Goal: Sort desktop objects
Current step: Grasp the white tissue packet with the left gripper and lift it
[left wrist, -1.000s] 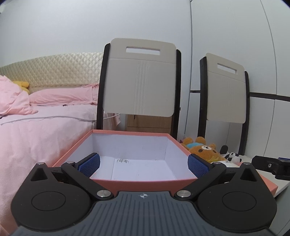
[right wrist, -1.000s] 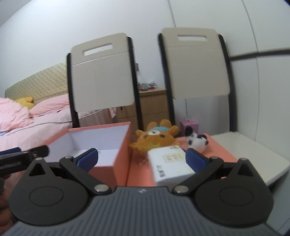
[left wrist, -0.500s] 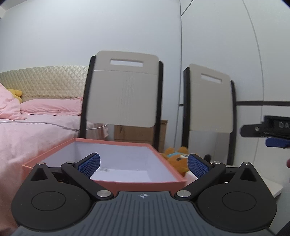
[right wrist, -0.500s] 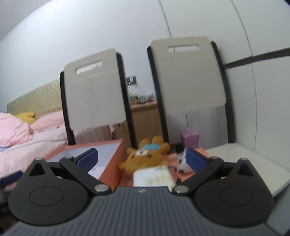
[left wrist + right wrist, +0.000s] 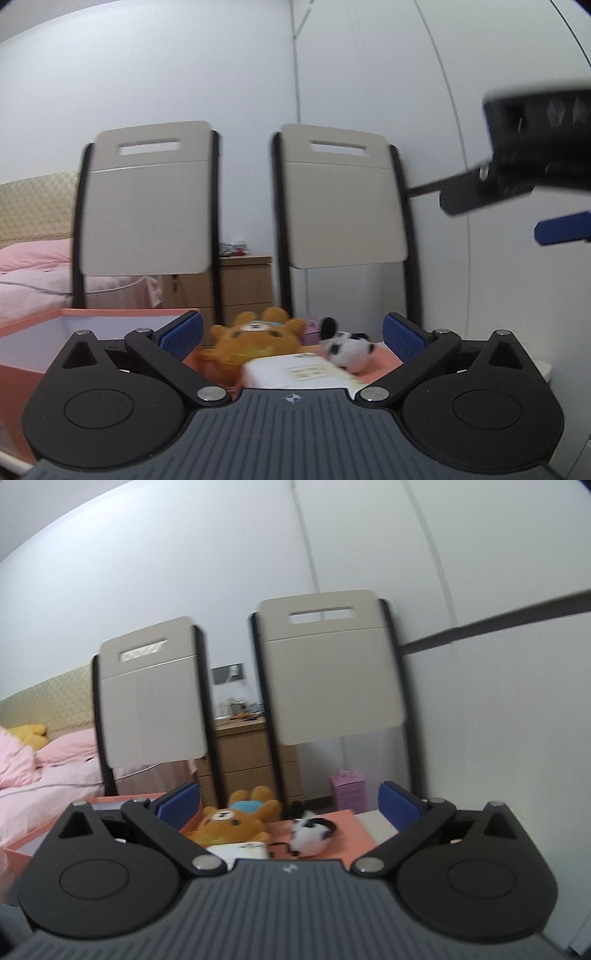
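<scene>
Since a second ago the left gripper (image 5: pixel 291 334) has swung away from the open salmon-pink cardboard box (image 5: pixel 33 334), which then filled its view and now sits at the left edge, and faces the toys; the right gripper (image 5: pixel 286 805) has risen and tilted up. Both sets of fingers stand wide and hold nothing. Just right of the box, on the salmon-pink flat lid (image 5: pixel 347 830) on the counter, lie an orange plush bear with a blue cap (image 5: pixel 236 821), a small black-and-white plush panda (image 5: pixel 308 830) beyond it, and a white rectangular packet with a printed label (image 5: pixel 299 371) nearest the grippers, touching or nearly touching the bear. Whether anything lies in the box cannot be told from here. The risk is crowding: the three things sit close together, so fingers closing on one could catch or drag a neighbour, and the soft bear may squash and slip. The right gripper also hangs close above the left, so they could knock together.
</scene>
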{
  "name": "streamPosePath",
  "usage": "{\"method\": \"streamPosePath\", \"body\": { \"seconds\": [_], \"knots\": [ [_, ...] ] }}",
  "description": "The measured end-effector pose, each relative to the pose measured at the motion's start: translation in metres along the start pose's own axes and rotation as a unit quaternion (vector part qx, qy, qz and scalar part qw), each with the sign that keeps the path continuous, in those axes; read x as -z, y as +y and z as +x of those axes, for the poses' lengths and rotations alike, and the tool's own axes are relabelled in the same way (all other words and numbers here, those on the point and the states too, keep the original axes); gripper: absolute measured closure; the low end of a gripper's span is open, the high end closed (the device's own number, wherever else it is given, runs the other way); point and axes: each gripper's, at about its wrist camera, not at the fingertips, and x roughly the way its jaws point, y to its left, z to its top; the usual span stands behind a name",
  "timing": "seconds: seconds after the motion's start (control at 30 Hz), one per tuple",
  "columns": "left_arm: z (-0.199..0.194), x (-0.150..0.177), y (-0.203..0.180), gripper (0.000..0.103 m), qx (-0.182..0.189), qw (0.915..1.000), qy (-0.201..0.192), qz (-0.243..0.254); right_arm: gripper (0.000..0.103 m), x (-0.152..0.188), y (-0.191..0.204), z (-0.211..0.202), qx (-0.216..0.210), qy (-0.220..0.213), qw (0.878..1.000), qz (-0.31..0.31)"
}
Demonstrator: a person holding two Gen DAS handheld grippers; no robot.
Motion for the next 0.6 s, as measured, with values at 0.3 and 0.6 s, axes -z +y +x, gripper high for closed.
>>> {"method": "streamPosePath", "body": {
  "seconds": [0.3, 0.6],
  "knots": [
    [0.042, 0.03, -0.022, 0.0, -0.053, 0.9967, 0.059, -0.013, 0.0, 0.0, -0.04, -0.019, 0.028, -0.003, 0.999, 0.036],
    [0.07, 0.042, -0.005, 0.0, -0.024, 0.9834, 0.173, -0.047, 0.0, 0.003, -0.026, 0.0, -0.017, 0.039, 0.999, 0.02]
  ]
}}
